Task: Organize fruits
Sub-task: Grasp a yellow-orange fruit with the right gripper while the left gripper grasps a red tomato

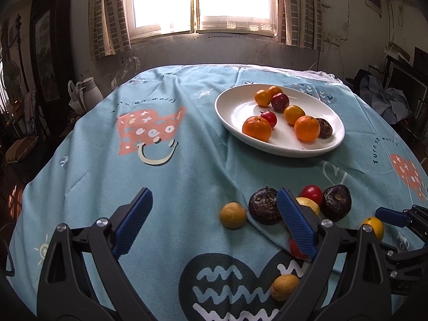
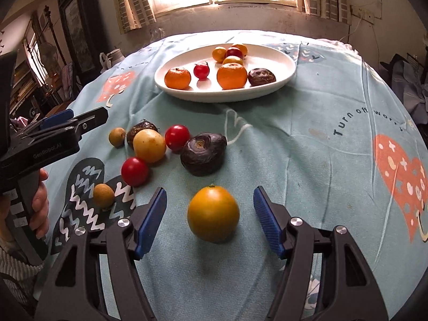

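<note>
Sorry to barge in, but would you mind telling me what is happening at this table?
A person with tongs in each hand is sorting fruit onto the white plate, which already holds several pieces. The right tongs are open on either side of a yellow-orange fruit on the blue cloth, not yet gripping it. The left tongs are open and empty. Red tomatoes, dark fruits and small tan ones wait loose on the cloth.

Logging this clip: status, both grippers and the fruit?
Both grippers open, empty. Right gripper straddles round yellow-orange fruit on cloth. Oval white plate part-filled. Path clear.
</note>
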The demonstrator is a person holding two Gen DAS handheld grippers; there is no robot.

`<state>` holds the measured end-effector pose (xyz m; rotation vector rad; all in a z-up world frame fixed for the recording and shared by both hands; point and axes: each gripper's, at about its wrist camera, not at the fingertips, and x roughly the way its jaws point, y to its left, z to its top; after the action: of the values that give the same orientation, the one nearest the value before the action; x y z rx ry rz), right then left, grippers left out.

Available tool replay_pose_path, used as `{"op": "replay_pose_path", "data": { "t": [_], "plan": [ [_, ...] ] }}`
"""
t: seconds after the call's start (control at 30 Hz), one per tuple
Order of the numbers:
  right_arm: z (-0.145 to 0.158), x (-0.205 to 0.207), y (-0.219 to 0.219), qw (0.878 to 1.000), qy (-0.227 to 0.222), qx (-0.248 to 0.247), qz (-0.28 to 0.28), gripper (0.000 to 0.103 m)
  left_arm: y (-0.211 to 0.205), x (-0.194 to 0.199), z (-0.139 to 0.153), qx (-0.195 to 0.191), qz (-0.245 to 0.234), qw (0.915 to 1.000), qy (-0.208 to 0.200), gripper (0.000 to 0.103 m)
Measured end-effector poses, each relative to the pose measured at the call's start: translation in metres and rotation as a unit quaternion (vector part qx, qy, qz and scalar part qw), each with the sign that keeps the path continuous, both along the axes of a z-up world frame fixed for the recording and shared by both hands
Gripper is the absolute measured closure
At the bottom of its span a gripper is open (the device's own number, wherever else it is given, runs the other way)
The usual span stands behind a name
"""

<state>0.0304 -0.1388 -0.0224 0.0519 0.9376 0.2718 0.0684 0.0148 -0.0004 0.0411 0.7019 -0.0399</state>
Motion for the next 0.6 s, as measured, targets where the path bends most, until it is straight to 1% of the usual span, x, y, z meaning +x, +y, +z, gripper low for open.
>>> {"op": "replay_pose_path", "data": {
  "t": [0.03, 0.07, 0.13, 0.17, 0.2, 0.23, 0.3, 0.4, 0.43, 0.5, 0.53, 0.57, 0.6],
  "plan": [
    [-0.004, 0.002, -0.002, 1.000, 0.015, 0.004, -0.001, 0.036, -0.002, 0.000, -0.001, 0.000, -0.009, 1.0000, 0.004, 0.007],
    [-0.007, 0.004, -0.002, 1.000, 0.026, 0.006, 0.003, 0.039, -0.005, -0.001, -0.003, 0.001, -0.020, 0.9998, 0.008, 0.007],
    [-0.008, 0.002, -0.002, 0.999, 0.028, -0.002, 0.015, 0.049, -0.014, -0.003, -0.007, 0.004, -0.049, 0.9986, 0.018, 0.007],
    [-0.008, 0.001, -0.003, 0.999, 0.028, 0.007, 0.029, 0.062, -0.019, -0.005, -0.010, 0.010, -0.063, 0.9977, 0.022, 0.007],
    [-0.008, 0.000, -0.005, 0.999, 0.029, 0.018, 0.038, 0.065, -0.026, -0.006, -0.012, 0.019, -0.077, 0.9965, 0.025, 0.007],
    [-0.008, 0.000, -0.008, 0.999, 0.028, 0.021, 0.032, 0.065, -0.032, -0.008, -0.015, 0.029, -0.089, 0.9952, 0.028, 0.007],
    [-0.005, 0.000, -0.016, 0.999, 0.023, 0.041, 0.021, 0.065, -0.043, -0.010, -0.021, 0.045, -0.110, 0.9923, 0.032, 0.007],
    [0.006, -0.002, -0.028, 0.998, -0.002, 0.055, 0.004, 0.065, -0.053, -0.011, -0.025, 0.054, -0.133, 0.9890, 0.038, 0.008],
    [0.009, -0.003, -0.031, 0.998, -0.007, 0.061, 0.000, 0.065, -0.054, -0.011, -0.026, 0.053, -0.138, 0.9882, 0.041, 0.010],
    [0.012, -0.003, -0.036, 0.997, -0.011, 0.070, -0.009, 0.065, -0.055, -0.010, -0.028, 0.045, -0.149, 0.9866, 0.048, 0.020],
    [0.013, -0.003, -0.038, 0.997, -0.012, 0.073, -0.012, 0.065, -0.056, -0.009, -0.029, 0.042, -0.154, 0.9857, 0.052, 0.032],
    [0.013, -0.004, -0.038, 0.997, -0.012, 0.074, -0.011, 0.065, -0.056, -0.009, -0.029, 0.035, -0.162, 0.9845, 0.056, 0.036],
    [0.014, -0.004, -0.037, 0.997, -0.013, 0.075, -0.010, 0.065, -0.058, -0.009, -0.030, 0.027, -0.170, 0.9832, 0.060, 0.045]
  ]
}}
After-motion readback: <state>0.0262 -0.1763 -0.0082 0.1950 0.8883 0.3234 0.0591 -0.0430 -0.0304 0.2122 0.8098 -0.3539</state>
